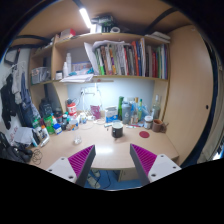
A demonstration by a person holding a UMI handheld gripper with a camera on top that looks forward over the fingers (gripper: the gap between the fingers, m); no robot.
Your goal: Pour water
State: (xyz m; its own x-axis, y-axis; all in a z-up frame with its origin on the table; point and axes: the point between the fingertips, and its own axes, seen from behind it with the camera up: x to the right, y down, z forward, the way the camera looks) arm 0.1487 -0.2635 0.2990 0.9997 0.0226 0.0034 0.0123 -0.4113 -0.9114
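Gripper view: tongs (113, 162) are seen spread apart, nothing held, raised over the tabletop (100, 148). Bottles (128, 110) and a dark cup (117, 130) are seen well beyond the tongs, below a bookshelf (120, 58).

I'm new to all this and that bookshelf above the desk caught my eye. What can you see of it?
The bookshelf is light wood, fixed to the wall above the desk. Its upper level holds a packed row of upright books, with other items at its left end. It lies well beyond the open gripper, whose fingers hold nothing.
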